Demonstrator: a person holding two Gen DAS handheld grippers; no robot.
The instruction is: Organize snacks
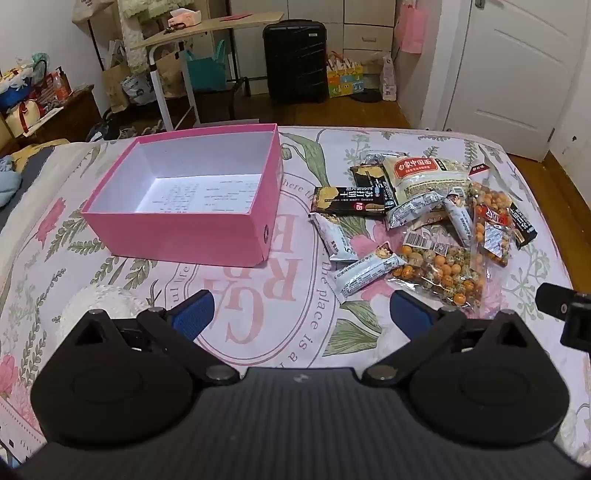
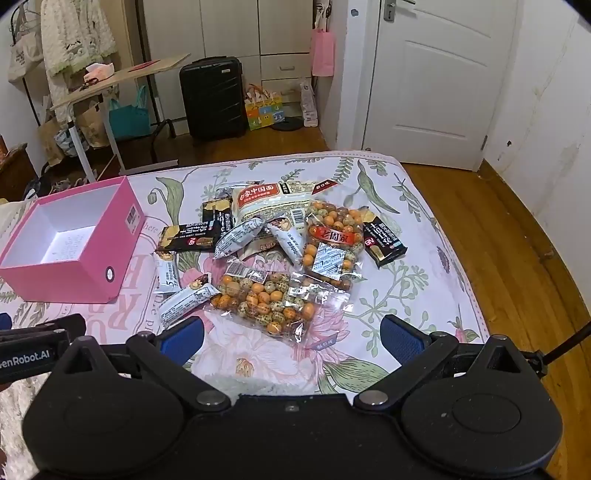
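Observation:
A pink box (image 1: 192,229) with a white empty inside stands open on the floral bedspread; it also shows at the left of the right wrist view (image 2: 70,273). A pile of snacks lies to its right: a noodle pack (image 1: 424,177) (image 2: 273,203), black cracker packs (image 1: 351,201) (image 2: 188,238), small white bars (image 1: 365,271) (image 2: 184,301), and clear bags of coated nuts (image 1: 436,269) (image 2: 269,301). My left gripper (image 1: 301,314) is open and empty, hovering before the box and pile. My right gripper (image 2: 291,336) is open and empty, just in front of the near nut bag.
The bed's far edge (image 2: 280,158) meets a wooden floor (image 2: 498,240). Beyond stand a black suitcase (image 1: 295,61), a tilted side table (image 1: 207,29), bags and a white door (image 2: 436,81). The right gripper's body shows at the right edge of the left wrist view (image 1: 569,310).

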